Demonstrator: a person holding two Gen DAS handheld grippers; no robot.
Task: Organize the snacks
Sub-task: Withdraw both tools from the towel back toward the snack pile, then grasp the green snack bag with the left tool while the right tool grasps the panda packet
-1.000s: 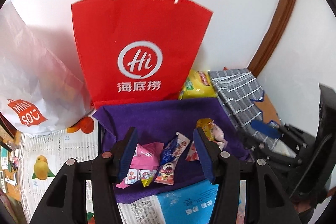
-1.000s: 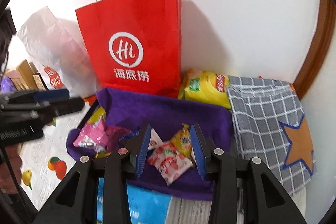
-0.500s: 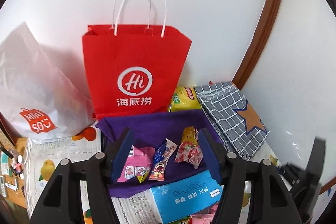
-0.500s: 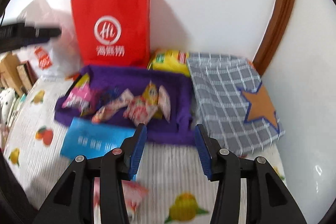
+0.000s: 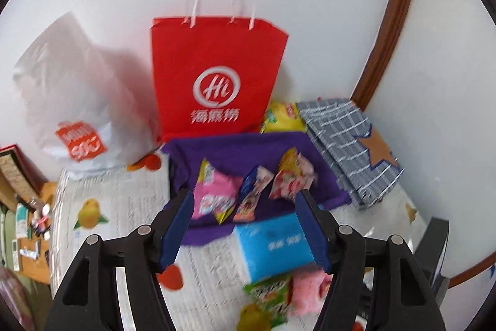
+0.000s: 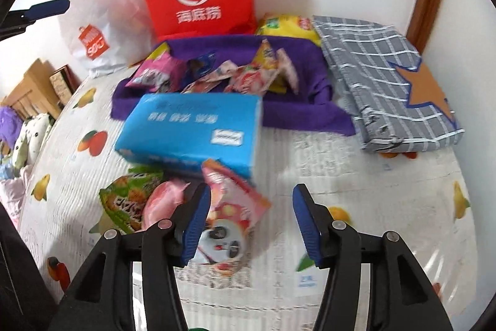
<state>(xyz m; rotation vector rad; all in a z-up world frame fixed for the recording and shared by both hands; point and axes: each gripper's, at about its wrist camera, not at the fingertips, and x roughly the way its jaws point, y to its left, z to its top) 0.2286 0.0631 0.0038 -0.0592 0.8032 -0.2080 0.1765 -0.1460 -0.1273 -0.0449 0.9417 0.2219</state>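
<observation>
The right hand-held gripper (image 6: 249,222), empty and opening, goes for the near panda snack (image 6: 229,222); next, squeeze it.

A tabletop (image 6: 356,207) under a fruit-printed cover carries a purple tray (image 6: 297,110) far, a blue box (image 6: 192,132) before it, snack packets (image 6: 229,207) near, and checked cloth (image 6: 387,82) far right.

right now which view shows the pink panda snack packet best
The right wrist view: the pink panda snack packet lies large and near, by the opening right gripper, its panda print visible. The left wrist view shows only a blurred pink patch beyond the blue box.
</observation>
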